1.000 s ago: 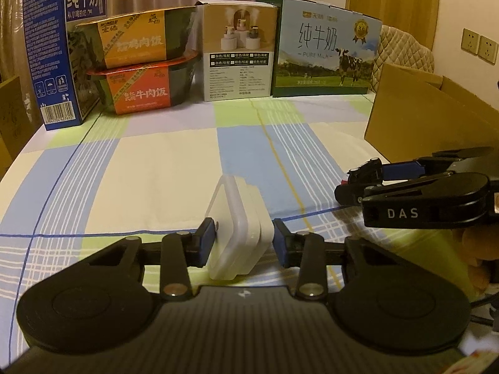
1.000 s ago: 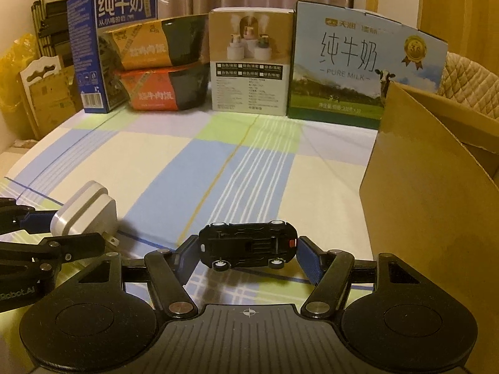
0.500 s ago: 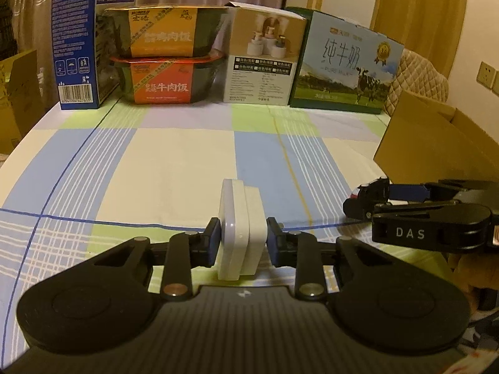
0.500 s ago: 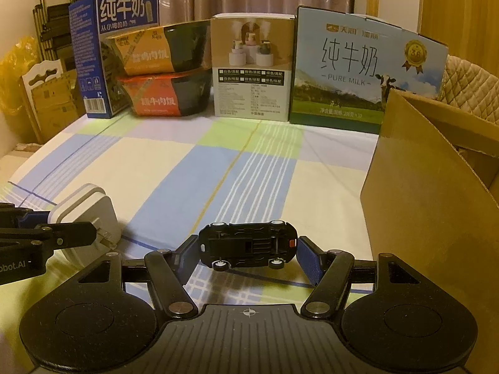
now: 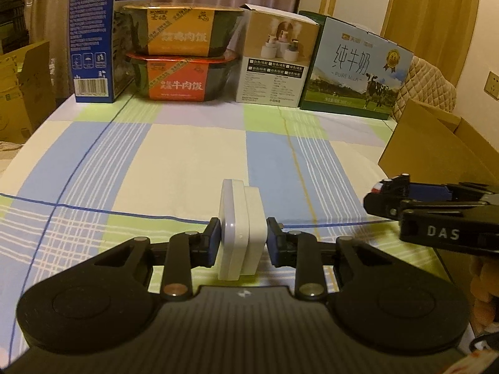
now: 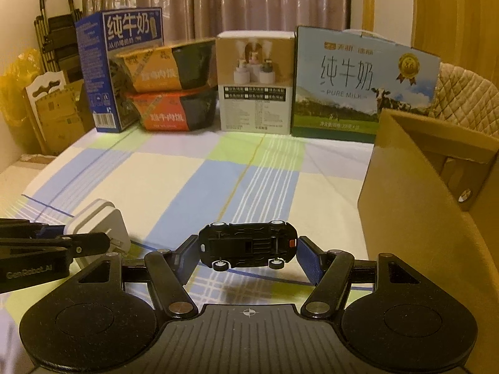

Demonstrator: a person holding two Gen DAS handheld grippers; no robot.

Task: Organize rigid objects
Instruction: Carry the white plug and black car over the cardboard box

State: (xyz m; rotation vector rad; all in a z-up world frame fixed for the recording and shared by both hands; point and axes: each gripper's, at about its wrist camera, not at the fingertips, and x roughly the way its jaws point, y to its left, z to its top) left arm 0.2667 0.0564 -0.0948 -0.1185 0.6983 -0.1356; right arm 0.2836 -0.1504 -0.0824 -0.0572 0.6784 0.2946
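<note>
In the left wrist view my left gripper (image 5: 243,243) is shut on a white plug adapter (image 5: 241,227), which stands on edge between the blue pads. My right gripper (image 6: 248,251) is shut on a small black toy car (image 6: 248,246), held end to end with its underside and wheels facing the camera, lifted above the checked tablecloth. The right wrist view shows the white adapter (image 6: 99,218) in the left gripper's fingers at lower left. In the left wrist view, the right gripper's fingers (image 5: 436,215) with the toy car's end (image 5: 382,191) appear at the right.
An open cardboard box (image 6: 430,205) stands at the right, close to the toy car. Along the table's far edge stand a blue milk carton (image 6: 121,68), two stacked meal bowls (image 6: 174,93), a white product box (image 6: 255,81) and a pure milk case (image 6: 358,84).
The left gripper closed fully on the white adapter and rolled it upright. The right gripper rose slightly with the toy car, so more of the cardboard box's inside shows.
</note>
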